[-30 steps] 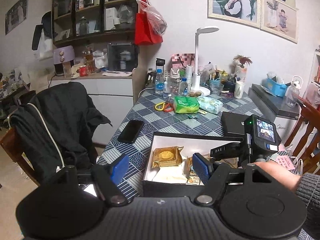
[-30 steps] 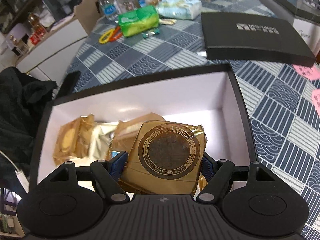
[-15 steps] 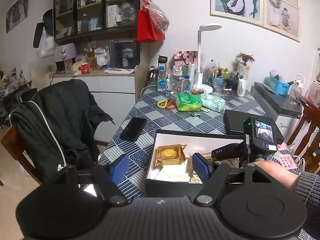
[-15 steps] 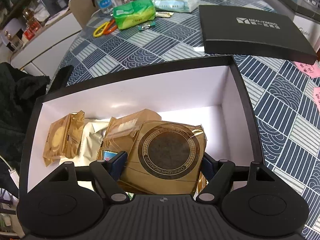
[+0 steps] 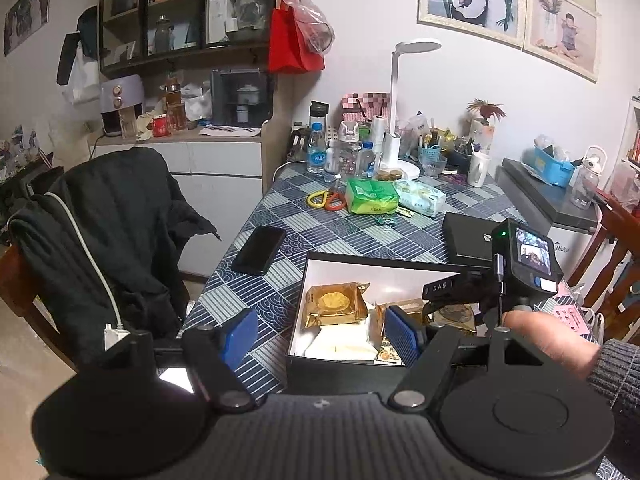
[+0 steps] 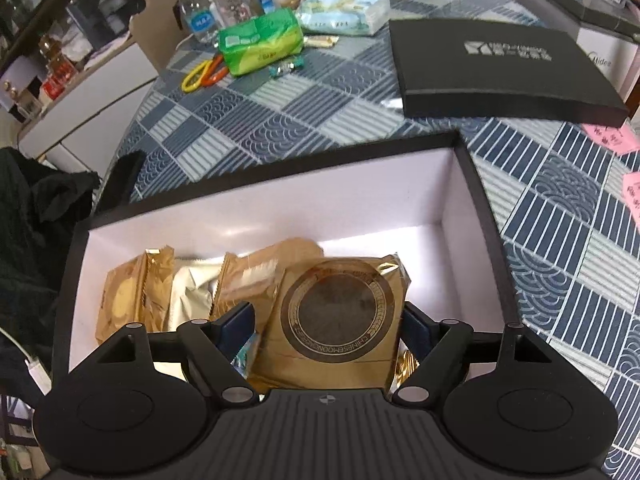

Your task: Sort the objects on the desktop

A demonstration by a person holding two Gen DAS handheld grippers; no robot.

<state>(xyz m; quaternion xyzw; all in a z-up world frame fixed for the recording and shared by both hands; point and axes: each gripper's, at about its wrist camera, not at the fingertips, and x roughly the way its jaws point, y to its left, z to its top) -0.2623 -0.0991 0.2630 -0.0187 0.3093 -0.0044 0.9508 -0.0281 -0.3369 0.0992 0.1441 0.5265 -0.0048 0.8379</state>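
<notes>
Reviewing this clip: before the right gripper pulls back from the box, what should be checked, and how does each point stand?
1. Gold mooncake packet inside the black box: ok.
2. Right gripper jaws opening, packet between them: ok.
3. Both pads clear of the packet: cannot tell.
4. Left gripper open, holding nothing: ok.
5. Box lid lies on the table apart from the box: ok.

One box (image 6: 476, 216), perhaps five snack packets (image 6: 340, 312)
</notes>
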